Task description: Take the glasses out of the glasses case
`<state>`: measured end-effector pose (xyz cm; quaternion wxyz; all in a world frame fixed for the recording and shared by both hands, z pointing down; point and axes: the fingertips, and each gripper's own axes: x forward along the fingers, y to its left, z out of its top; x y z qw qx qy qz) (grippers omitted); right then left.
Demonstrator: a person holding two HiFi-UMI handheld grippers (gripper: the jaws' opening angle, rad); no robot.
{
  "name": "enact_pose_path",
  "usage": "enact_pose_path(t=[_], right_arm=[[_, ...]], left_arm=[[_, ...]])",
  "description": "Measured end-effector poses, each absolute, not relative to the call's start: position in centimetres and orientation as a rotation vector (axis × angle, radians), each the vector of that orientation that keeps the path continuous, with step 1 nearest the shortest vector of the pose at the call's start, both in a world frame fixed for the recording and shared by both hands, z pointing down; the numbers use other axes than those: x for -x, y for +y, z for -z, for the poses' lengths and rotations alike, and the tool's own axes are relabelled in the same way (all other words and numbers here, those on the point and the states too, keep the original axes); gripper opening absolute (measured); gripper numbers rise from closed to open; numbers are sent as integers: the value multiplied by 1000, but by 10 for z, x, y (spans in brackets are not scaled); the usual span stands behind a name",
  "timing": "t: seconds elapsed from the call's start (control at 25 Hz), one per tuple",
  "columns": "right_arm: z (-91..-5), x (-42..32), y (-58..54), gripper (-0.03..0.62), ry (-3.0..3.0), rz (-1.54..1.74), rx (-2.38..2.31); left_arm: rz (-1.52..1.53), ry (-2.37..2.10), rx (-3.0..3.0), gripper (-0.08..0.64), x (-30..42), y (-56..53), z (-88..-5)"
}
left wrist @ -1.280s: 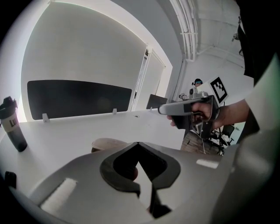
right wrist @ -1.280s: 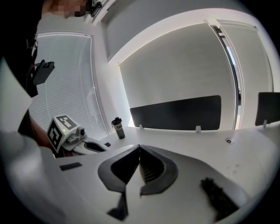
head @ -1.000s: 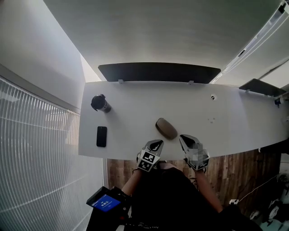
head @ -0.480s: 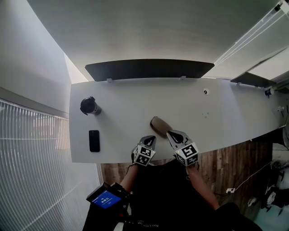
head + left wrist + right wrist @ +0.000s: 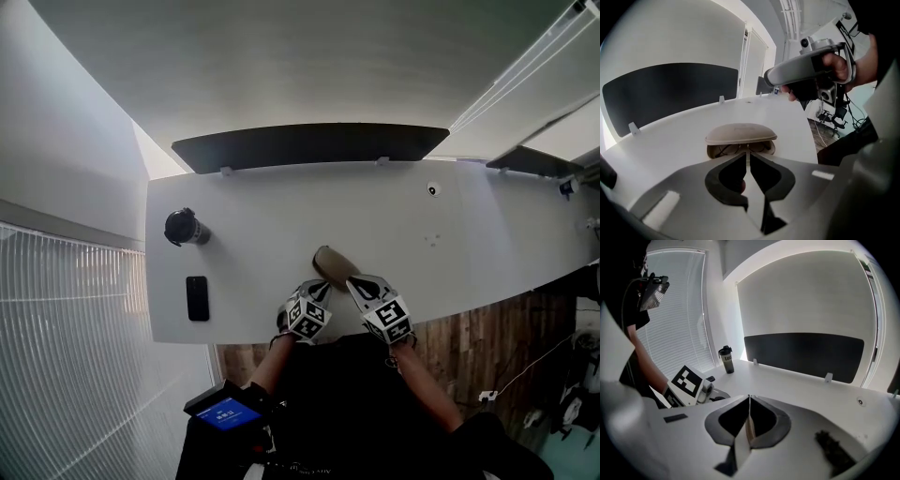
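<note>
A tan glasses case (image 5: 329, 262) lies on the white table (image 5: 281, 206) near its front edge. In the left gripper view the case (image 5: 740, 133) sits just ahead of the jaws, its lid slightly raised, and dark glasses (image 5: 739, 149) show in the gap. My left gripper (image 5: 321, 290) is at the case's near left, jaws together and empty. My right gripper (image 5: 357, 282) hovers at the case's near right end, shut, with nothing seen gripped. A hand holds the right gripper (image 5: 811, 77) in the left gripper view.
A dark tumbler (image 5: 182, 226) stands at the table's left, with a black phone (image 5: 197, 297) lying nearer the front. A black panel (image 5: 309, 145) runs along the back edge. A small round fitting (image 5: 431, 189) sits at the right. Wooden floor lies beyond the front edge.
Both grippers have come down and forward from the table's front edge to the near end of the case. The case has not moved on the table.
</note>
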<state>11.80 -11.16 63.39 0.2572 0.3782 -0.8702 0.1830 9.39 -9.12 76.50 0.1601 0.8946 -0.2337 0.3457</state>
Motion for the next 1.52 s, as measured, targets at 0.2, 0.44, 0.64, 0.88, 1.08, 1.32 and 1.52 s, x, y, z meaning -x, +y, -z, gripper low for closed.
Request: enact_pose_path(t=[0.2, 0.44, 0.64, 0.88, 1.08, 1.32, 1.52], right_arm=[[-636, -123, -113, 9, -2355, -514, -1033], [-639, -133, -112, 9, -2314, -501, -1055], [-664, -129, -102, 19, -2176, -270, -923], [-687, -121, -96, 146, -2058, -198, -837], [-709, -118, -97, 189, -1941, -54, -743], [-742, -121, -99, 204, -1827, 16, -681], [-740, -127, -108, 202, -1804, 36, -708]], left_arm=[[-1027, -639, -2554, 51, -104, -95, -775], [-1036, -617, -2527, 58, -107, -95, -787], [-1044, -586, -2530, 58, -105, -93, -790], [-1025, -554, -2560, 60, -111, -97, -783], [-1020, -544, -2561, 60, -110, -96, -783], [-1013, -540, -2559, 60, -111, -97, -783], [-1021, -537, -2559, 60, -110, -97, -783]])
